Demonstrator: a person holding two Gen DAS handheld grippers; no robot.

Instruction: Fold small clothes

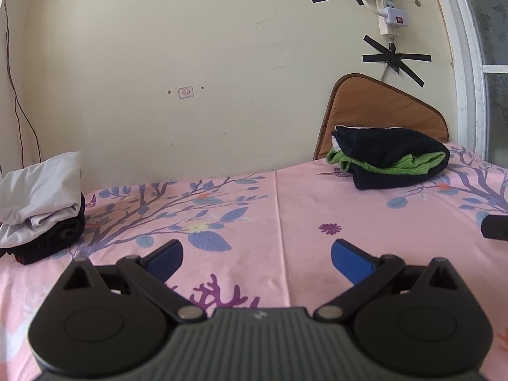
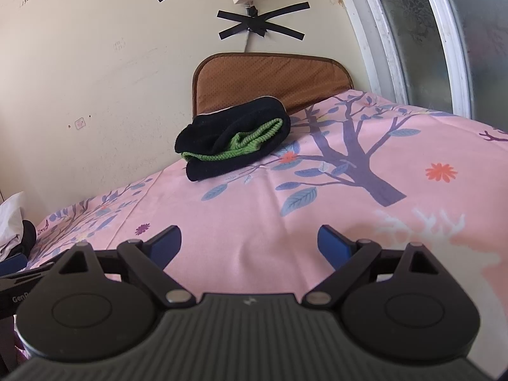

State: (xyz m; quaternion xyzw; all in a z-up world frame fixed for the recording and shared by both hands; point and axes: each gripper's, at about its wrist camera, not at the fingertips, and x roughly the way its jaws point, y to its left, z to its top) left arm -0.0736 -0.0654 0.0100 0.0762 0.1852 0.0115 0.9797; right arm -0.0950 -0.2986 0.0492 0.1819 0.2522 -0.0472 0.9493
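Right wrist: clothes [image 2: 233, 141] beyond tongs [image 2: 249, 243] (agape)

bed sheet [image 1: 285, 209] covering the bed | folded stack [image 1: 387, 162] lying far right on the sheet, cushion [image 1: 381, 104] leaning behind it against the wall | second pile [image 1: 41, 203] sitting far left | power strip [image 1: 389, 3] hanging above the cushion

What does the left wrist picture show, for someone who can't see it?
The left gripper, jaws open and empty, hovers over a pink flowery sheet. A black and green clothes pile lies far right, a white and black pile far left.
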